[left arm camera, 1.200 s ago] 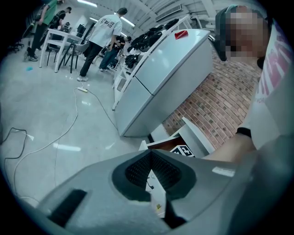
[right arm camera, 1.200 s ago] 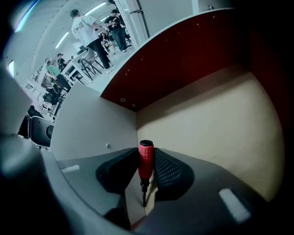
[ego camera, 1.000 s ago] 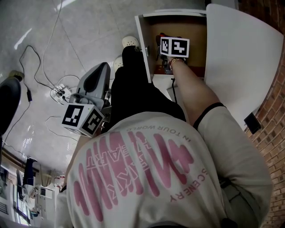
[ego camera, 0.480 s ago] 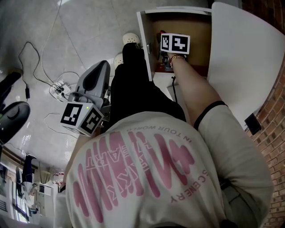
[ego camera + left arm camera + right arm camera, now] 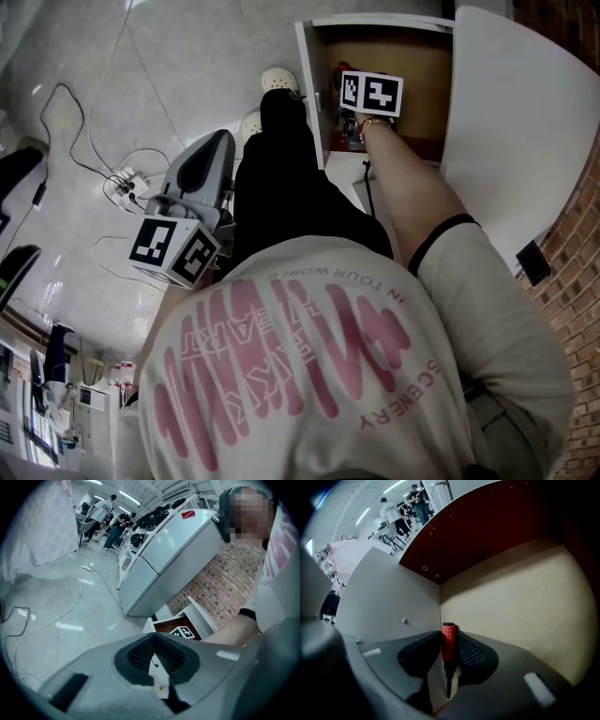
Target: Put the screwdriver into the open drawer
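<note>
Screwdriver (image 5: 448, 645) stands nearly on end between the jaws of the right gripper (image 5: 450, 637). That gripper reaches steeply down inside the open drawer (image 5: 520, 592), close to the corner where the pale side wall meets the dark end panel. The screwdriver's long axis runs along the jaws, with the red handle leading toward the drawer's beige floor and the dark shaft pointing back at the gripper body. The pads appear to touch the handle on both sides, so I read it as gripped, though the jaws have just been opening a little. Whether the handle's end rests on the floor I cannot tell. Letting go is likely all that remains, and it would probably topple onto its side. The left gripper (image 5: 152, 638), jaws together on nothing, hangs well apart outside the drawer, so the right hand is the one placed to finish.
</note>
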### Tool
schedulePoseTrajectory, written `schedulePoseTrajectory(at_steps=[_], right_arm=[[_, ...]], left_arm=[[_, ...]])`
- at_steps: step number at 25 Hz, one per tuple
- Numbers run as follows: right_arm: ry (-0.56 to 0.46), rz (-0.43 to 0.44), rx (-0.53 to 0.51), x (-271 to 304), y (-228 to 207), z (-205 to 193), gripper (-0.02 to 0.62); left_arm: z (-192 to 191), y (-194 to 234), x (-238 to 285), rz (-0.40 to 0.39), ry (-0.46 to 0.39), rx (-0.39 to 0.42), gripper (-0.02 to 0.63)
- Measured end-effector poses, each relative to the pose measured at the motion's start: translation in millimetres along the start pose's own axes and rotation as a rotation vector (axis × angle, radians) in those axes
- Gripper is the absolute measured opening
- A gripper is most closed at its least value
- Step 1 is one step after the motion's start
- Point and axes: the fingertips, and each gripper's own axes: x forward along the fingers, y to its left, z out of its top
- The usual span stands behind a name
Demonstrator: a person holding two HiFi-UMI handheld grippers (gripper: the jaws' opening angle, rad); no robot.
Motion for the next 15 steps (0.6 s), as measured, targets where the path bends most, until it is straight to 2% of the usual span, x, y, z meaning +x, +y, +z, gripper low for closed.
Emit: schedulePoseTrajectory(at_steps=[15], right_arm=[[0.012, -0.019, 0.031, 3, 6, -9, 0.129]], left_arm=[[-6, 9, -15, 0.000, -0.014, -0.002, 0.002]])
